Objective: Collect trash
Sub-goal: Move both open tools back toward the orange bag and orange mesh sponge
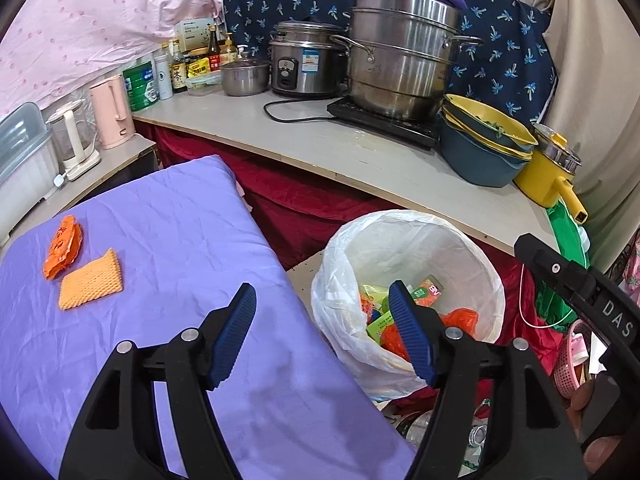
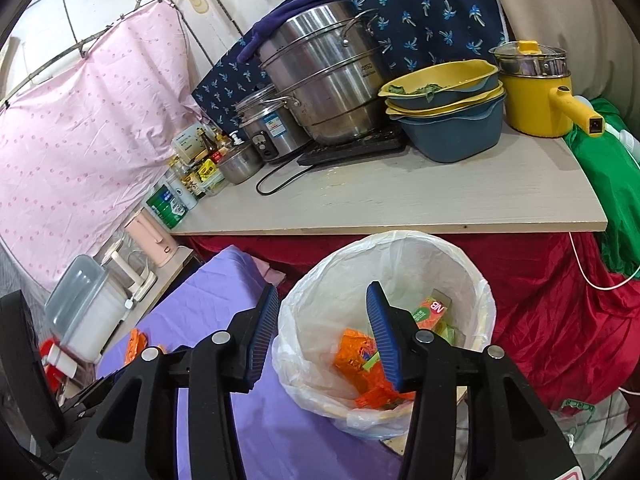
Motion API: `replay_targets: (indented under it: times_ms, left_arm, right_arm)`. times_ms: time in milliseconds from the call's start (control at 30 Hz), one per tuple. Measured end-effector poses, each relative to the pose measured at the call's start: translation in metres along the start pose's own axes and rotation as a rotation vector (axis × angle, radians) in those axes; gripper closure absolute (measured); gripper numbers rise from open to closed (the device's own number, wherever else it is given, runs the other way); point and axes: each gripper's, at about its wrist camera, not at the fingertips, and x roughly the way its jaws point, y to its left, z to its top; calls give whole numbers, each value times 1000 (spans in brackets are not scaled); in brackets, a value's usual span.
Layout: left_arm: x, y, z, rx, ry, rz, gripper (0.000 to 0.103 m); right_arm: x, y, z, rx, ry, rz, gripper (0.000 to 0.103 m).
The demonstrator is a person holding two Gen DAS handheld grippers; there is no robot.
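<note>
Both tongs hang by the white-lined trash bin (image 1: 408,264) – the left gripper (image 1: 322,334) spread wide over its left rim, the right gripper (image 2: 322,338) about half open above its mouth, neither holding anything. Orange wrappers (image 2: 360,364) lie inside the bin; an orange packet (image 1: 63,247) and orange foam pad (image 1: 90,280) remain on the purple cloth (image 1: 192,240) left of it

"DAS" on right gripper (image 1: 576,280), "NB" on pkt (image 2: 434,310)

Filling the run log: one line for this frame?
left gripper: open, empty | right gripper: open, empty | bin: holds wrappers | purple cloth: orange wrapper, foam pad left
</note>
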Motion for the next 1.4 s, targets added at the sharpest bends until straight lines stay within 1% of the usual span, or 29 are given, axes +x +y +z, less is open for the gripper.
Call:
replay_targets:
  times_ms: [300,433,600,933,1267,1400]
  left_arm:
    - [-11,35,-3,-43,-11,30,37]
    - [-18,58,-8,-73,-15,52,37]
    - [-25,89,-15,-111,-21,89,34]
    - [-40,177,-31,-221,-18,189,34]
    - [-52,267,-48,-310,-9,289,32]
    - [-52,304,-54,-357,-2,320,32]
  right_arm:
    - [6,34,-13,-43,26,32,57]
    - [12,52,-22,-63,45,49,54]
    - [21,78,-36,-92,79,79,54]
    - [51,148,-73,-170,169,155,54]
    - [87,231,-121,-284,271,221,54]
    - [103,255,-138,-317,300,234,46]
